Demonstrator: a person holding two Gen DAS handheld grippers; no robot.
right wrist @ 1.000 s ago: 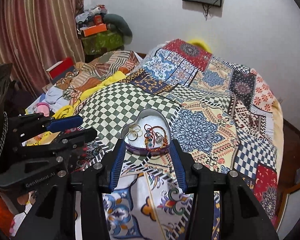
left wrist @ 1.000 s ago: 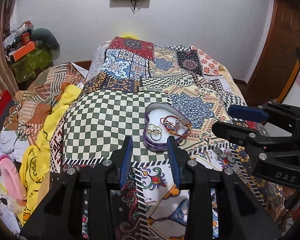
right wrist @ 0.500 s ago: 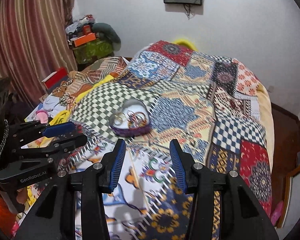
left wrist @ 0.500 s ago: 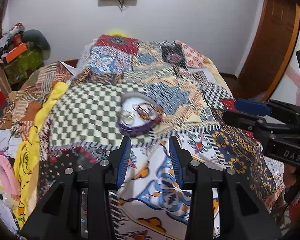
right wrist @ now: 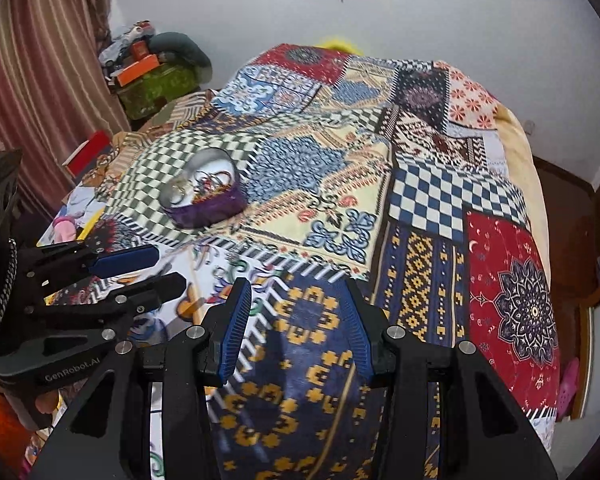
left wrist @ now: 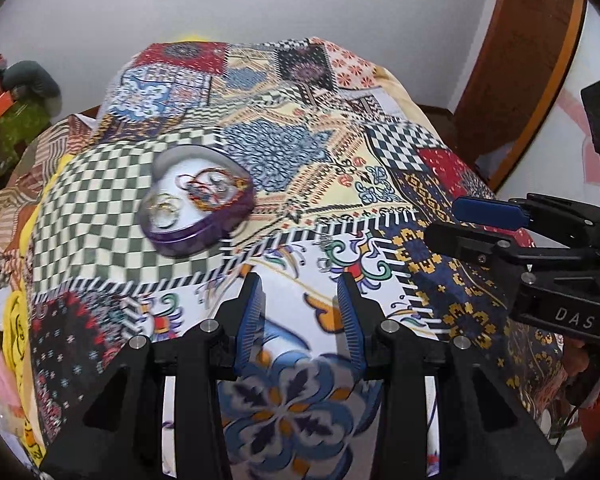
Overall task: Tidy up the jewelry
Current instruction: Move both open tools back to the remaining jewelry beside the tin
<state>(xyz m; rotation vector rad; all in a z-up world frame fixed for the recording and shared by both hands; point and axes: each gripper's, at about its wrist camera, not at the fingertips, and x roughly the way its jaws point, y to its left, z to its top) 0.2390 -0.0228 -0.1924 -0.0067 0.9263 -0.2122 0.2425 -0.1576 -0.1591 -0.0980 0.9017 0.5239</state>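
A purple heart-shaped tin [left wrist: 198, 236] sits on the patchwork bedspread [left wrist: 300, 148], left of centre. It holds rings [left wrist: 165, 209] and several coloured bracelets [left wrist: 212, 190]. It also shows in the right wrist view [right wrist: 206, 208], far left. My left gripper [left wrist: 300, 300] is open and empty, above the bed's near edge, well short of the tin. My right gripper [right wrist: 298, 304] is open and empty, to the right of the left one, over a navy and yellow patch.
The bed fills both views. Clothes and a yellow cloth [left wrist: 14, 320] pile along its left side. Boxes and bags [right wrist: 152, 76] stand by a striped curtain [right wrist: 40, 80]. A wooden door frame [left wrist: 516, 64] is at the right.
Both grippers have drawn back and to the right, away from the tin, which now lies farther off and to the left. Both stay open and empty.
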